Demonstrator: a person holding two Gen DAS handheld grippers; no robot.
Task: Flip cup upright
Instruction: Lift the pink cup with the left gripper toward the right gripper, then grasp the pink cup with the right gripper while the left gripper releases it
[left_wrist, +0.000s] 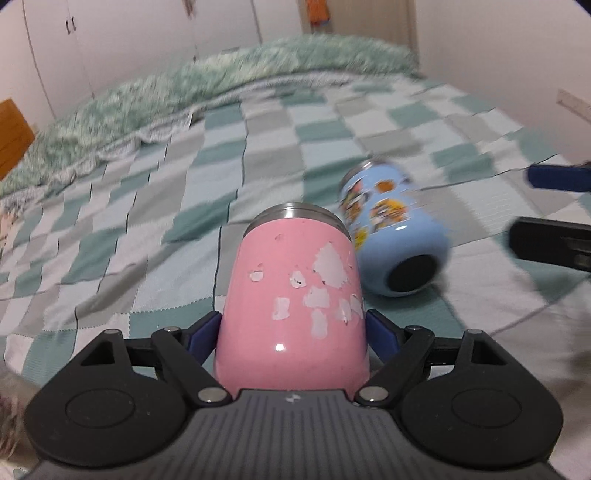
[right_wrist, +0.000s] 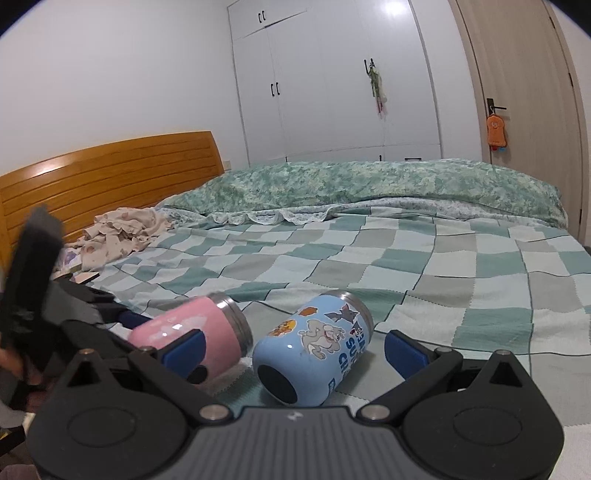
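Observation:
A pink cup (left_wrist: 295, 295) with a steel rim and chipped paint lies on its side on the checked bedspread (left_wrist: 147, 206). My left gripper (left_wrist: 293, 336) is shut on the pink cup's body, rim pointing away. It also shows in the right wrist view (right_wrist: 207, 332). A blue cartoon cup (right_wrist: 314, 350) lies on its side beside it, black base toward me. My right gripper (right_wrist: 293, 349) is open, its blue pads either side of the blue cup without touching. The blue cup also shows in the left wrist view (left_wrist: 388, 232).
A green patterned duvet (right_wrist: 369, 184) lies along the far side of the bed. A wooden headboard (right_wrist: 110, 173) and crumpled clothes (right_wrist: 122, 232) are at the left. White wardrobes (right_wrist: 332, 81) and a door (right_wrist: 517, 92) stand behind.

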